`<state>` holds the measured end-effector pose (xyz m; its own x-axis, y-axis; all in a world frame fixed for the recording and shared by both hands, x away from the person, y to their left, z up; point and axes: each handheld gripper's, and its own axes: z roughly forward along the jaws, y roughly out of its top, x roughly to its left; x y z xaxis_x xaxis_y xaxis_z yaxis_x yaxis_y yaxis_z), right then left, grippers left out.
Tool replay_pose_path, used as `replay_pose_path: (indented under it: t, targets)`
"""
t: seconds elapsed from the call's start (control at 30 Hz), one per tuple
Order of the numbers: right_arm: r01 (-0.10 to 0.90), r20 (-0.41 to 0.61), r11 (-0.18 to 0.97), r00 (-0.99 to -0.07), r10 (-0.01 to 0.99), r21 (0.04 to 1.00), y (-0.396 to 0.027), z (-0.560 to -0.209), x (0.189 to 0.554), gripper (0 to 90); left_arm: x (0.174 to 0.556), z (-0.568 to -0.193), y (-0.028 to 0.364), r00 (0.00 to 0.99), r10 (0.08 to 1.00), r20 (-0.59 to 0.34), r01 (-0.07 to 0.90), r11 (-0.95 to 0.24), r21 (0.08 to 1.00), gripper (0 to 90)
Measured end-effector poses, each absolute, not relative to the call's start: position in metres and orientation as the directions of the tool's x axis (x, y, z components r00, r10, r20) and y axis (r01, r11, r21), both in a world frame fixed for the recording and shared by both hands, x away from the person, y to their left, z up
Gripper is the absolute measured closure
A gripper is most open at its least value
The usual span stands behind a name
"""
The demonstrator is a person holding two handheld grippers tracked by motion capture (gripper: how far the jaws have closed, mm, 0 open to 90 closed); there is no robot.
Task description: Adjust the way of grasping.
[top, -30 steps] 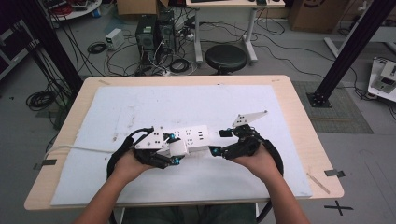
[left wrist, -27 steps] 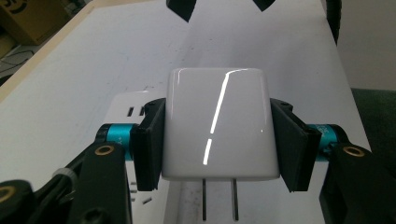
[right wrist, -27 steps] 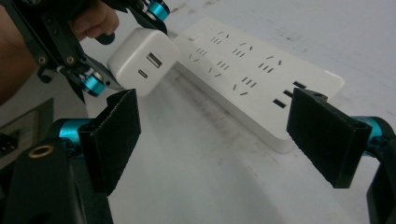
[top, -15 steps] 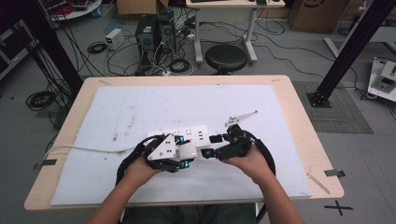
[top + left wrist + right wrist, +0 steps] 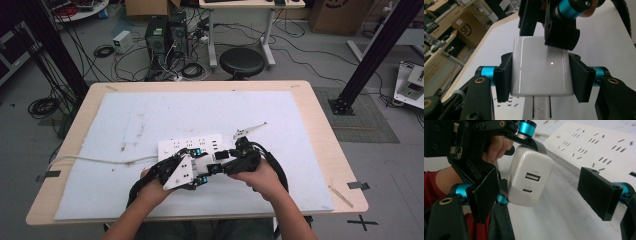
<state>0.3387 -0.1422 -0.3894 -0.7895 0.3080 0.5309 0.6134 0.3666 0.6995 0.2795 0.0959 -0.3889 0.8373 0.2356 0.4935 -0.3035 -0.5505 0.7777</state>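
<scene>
Charger clamped in the left hand-held gripper (image 5: 541, 75), right hand-held gripper (image 5: 544, 192) gaping around it, above the tabletop (image 5: 320, 120).

The glossy white two-prong USB charger block (image 5: 541, 70) sits squarely between the left pads, prongs bare; the right jaws stand wide apart and grip nothing. It hangs at the 6 o'clock edge of the white rectangular plastic power strip (image 5: 190, 146). Recommended: close the right pads on the flat sides, clear of the USB ports, before the left releases. Compared with a second ago, both grippers have drifted toward 6 o'clock.
</scene>
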Motion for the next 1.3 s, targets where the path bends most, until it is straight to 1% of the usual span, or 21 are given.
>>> replay_pose_path:
  t: [0.13, 0.27, 0.53, 0.63, 0.8, 1.07, 1.13, 1.17, 1.2, 1.23, 1.3]
  targets:
    - [0.631, 0.561, 0.354, -0.776, 0.289, 0.69, -0.138, -0.392, 0.34, 20.8, 0.278, -0.389, 0.094, 0.827, 0.241, 0.508, -0.314, -0.552, 0.773, 42.5]
    - [0.644, 0.589, 0.324, -0.765, 0.261, 0.693, -0.138, -0.393, 0.341, 30.6, 0.277, -0.389, 0.094, 0.828, 0.246, 0.504, -0.309, -0.549, 0.777, 42.5]
    - [0.648, 0.613, 0.302, -0.761, 0.213, 0.699, -0.135, -0.396, 0.341, 43.4, 0.276, -0.389, 0.093, 0.82, 0.248, 0.516, -0.32, -0.549, 0.772, 42.5]
    - [0.65, 0.617, 0.298, -0.759, 0.206, 0.699, -0.134, -0.397, 0.341, 47.1, 0.276, -0.389, 0.093, 0.815, 0.25, 0.522, -0.325, -0.549, 0.77, 42.5]
    - [0.647, 0.619, 0.294, -0.761, 0.194, 0.703, -0.132, -0.399, 0.34, 55.7, 0.275, -0.389, 0.093, 0.812, 0.256, 0.524, -0.326, -0.546, 0.772, 42.5]
    - [0.669, 0.647, 0.302, -0.74, 0.184, 0.679, -0.134, -0.4, 0.341, 60.6, 0.273, -0.389, 0.09, 0.801, 0.237, 0.55, -0.349, -0.562, 0.75, 42.1]
    - [0.689, 0.67, 0.297, -0.72, 0.181, 0.661, -0.135, -0.399, 0.341, 62.8, 0.275, -0.389, 0.089, 0.818, 0.239, 0.523, -0.326, -0.556, 0.764, 41.4]
    - [0.682, 0.661, 0.297, -0.728, 0.181, 0.669, -0.135, -0.399, 0.341, 63.1, 0.277, -0.389, 0.089, 0.824, 0.249, 0.51, -0.312, -0.552, 0.773, 40.8]
    - [0.676, 0.652, 0.301, -0.734, 0.191, 0.673, -0.135, -0.398, 0.34, 63.3, 0.279, -0.389, 0.09, 0.829, 0.266, 0.491, -0.29, -0.547, 0.786, 36.7]
    - [0.675, 0.646, 0.306, -0.735, 0.206, 0.671, -0.136, -0.397, 0.34, 63.4, 0.279, -0.388, 0.09, 0.833, 0.279, 0.478, -0.273, -0.543, 0.794, 30.0]
    - [0.669, 0.628, 0.297, -0.743, 0.233, 0.682, -0.139, -0.395, 0.34, 63.4, 0.28, -0.386, 0.093, 0.834, 0.305, 0.46, -0.251, -0.533, 0.808, 23.9]
